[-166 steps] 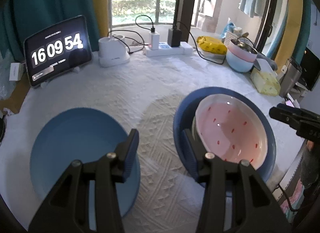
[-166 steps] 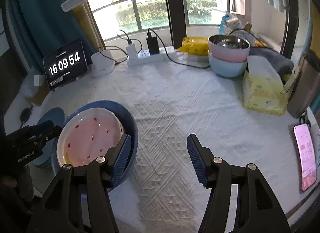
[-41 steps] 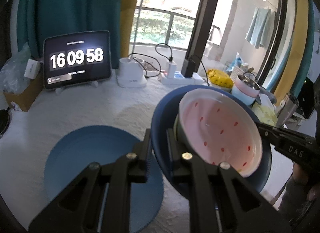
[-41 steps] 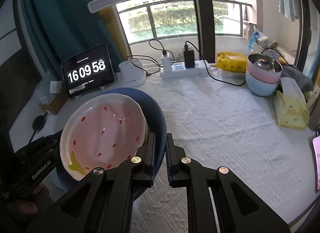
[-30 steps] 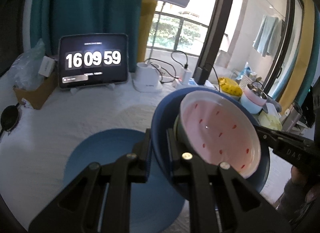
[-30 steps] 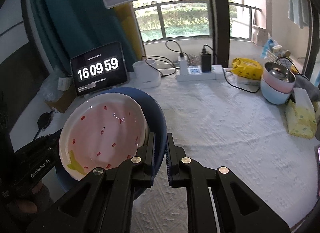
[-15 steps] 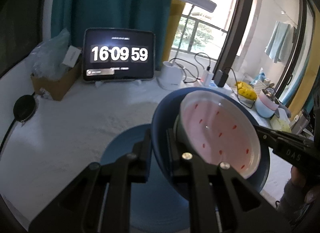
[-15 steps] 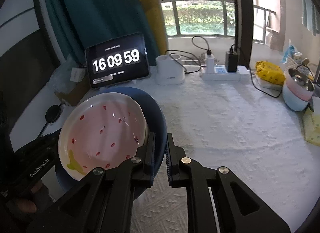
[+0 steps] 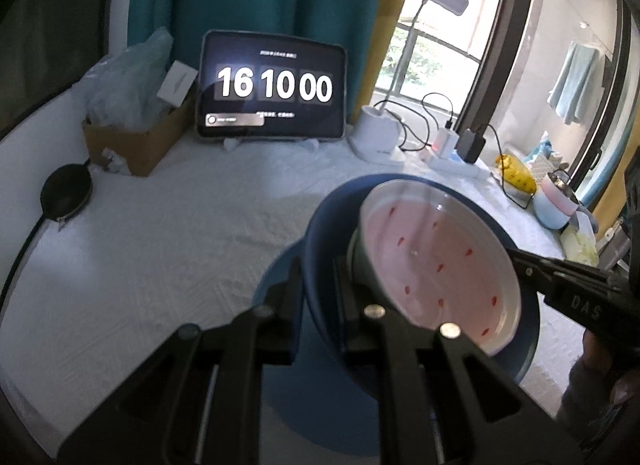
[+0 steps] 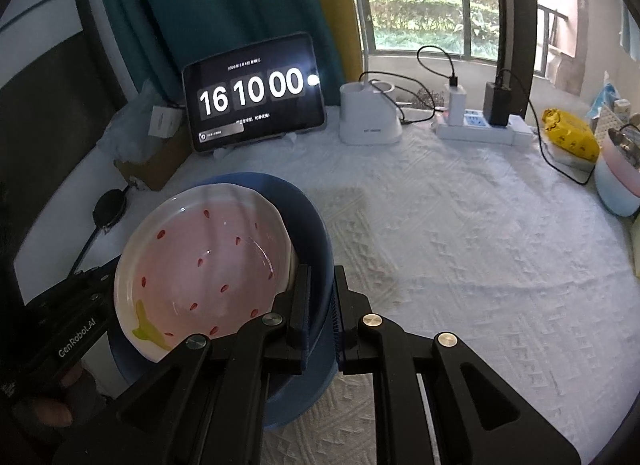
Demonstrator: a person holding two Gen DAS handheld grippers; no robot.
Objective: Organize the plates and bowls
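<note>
Both claws, left gripper and right gripper, pinch the round dark blue bowl's rim, with a shiny pink speckled dish inside it.

At the back of your table a tablet reads 16 10 00. Right of it stand a lamp and a power strip; left of it sits a cardboard box.
</note>
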